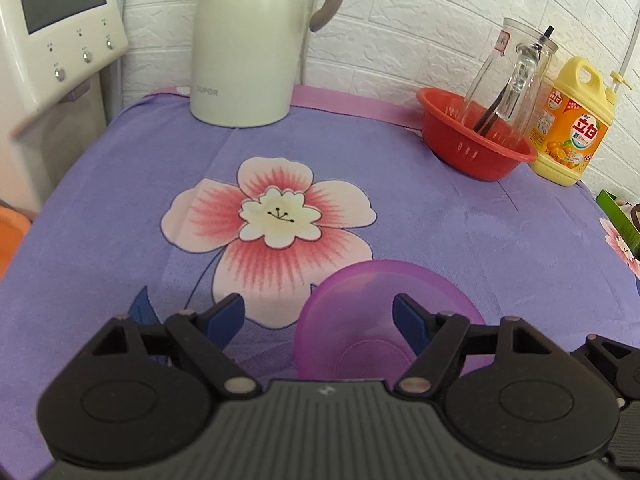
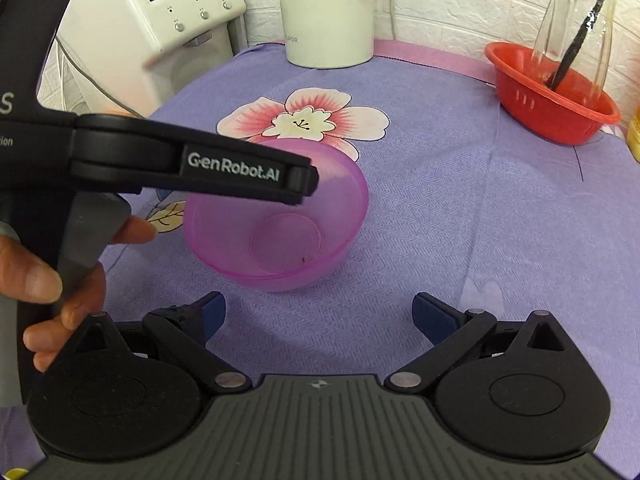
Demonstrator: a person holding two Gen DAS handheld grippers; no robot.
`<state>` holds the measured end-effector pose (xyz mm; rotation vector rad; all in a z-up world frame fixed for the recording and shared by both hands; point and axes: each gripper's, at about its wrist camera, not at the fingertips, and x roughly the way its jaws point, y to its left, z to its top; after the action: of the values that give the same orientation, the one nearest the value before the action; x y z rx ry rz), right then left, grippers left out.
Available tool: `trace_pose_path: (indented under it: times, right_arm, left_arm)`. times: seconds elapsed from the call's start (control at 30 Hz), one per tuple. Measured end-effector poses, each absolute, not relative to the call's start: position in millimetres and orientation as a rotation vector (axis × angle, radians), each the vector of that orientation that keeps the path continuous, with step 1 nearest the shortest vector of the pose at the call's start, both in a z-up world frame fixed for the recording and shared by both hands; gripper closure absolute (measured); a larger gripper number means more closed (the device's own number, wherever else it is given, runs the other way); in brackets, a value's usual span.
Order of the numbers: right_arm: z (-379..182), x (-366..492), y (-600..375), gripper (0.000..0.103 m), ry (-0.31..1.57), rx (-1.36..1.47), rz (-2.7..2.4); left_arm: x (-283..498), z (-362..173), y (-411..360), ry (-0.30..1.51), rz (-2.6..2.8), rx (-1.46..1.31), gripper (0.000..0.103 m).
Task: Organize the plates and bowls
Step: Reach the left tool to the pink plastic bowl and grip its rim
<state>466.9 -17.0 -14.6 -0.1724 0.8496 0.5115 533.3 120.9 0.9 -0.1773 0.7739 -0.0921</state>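
Note:
A translucent purple bowl [image 2: 280, 224] stands upright on the purple flowered cloth [image 2: 440, 208]. In the left wrist view the bowl [image 1: 360, 320] lies under my left gripper [image 1: 319, 312], which is open, its right blue finger [image 1: 408, 320] over the bowl's inside and its left finger [image 1: 226, 312] outside the rim. My right gripper [image 2: 318, 312] is open and empty, just short of the bowl's near side. The left gripper's black body [image 2: 180, 164] crosses over the bowl's left part in the right wrist view.
A red colander bowl [image 1: 476, 140] with a glass bottle [image 1: 508, 76] in it stands at the back right, beside a yellow detergent jug [image 1: 572, 124]. A white kettle [image 1: 248, 40] stands at the back. A white appliance [image 1: 56, 40] is at the left.

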Motion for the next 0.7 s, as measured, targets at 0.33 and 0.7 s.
trace_pose_path:
  times: [0.33,0.7]
  right_arm:
    - [-30,458,-20,0.000,0.704,-0.229,0.552]
    - [-29,476,-6,0.000,0.671,-0.231,0.560]
  left_arm:
    - [534,-8,114,0.765,-0.106,-0.094,0.027]
    - [542,-8,105,0.764,-0.172,-0.010,0.041]
